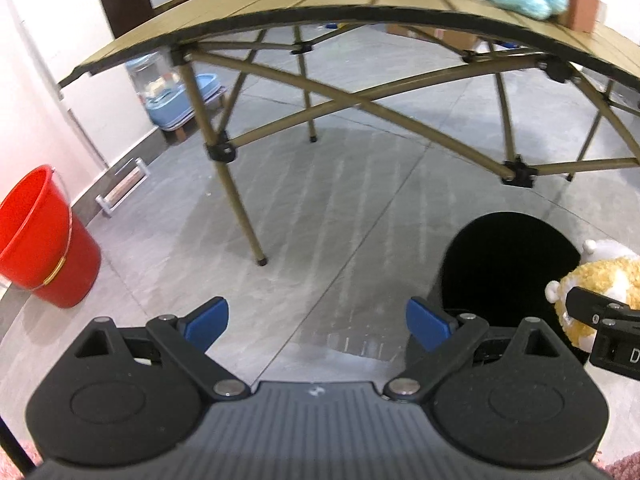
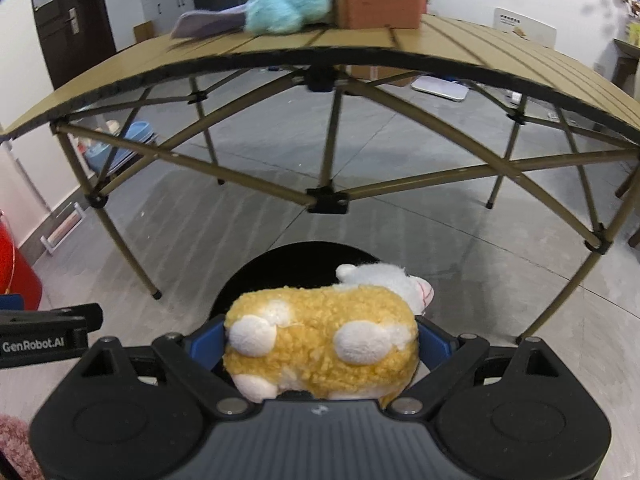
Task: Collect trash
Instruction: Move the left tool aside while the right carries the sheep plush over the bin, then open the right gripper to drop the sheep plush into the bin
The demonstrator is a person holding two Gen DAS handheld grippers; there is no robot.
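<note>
right tongs (image 2: 320, 340): clamped on plush toy (image 2: 320, 344), black bin (image 2: 288, 264) just ahead; release directly above its mouth.
left tongs (image 1: 318, 320): wide, empty.

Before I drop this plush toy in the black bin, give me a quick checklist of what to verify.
1. Right gripper grips the yellow plush toy: ok, both blue pads press its sides.
2. Toy over the black bin: ok, the dark opening lies right below it.
3. Bin has room: cannot tell, the inside is just black.
4. Left gripper free: ok, open and empty.
5. Folding table out of the drop path: ok, it stands beyond the bin.
</note>
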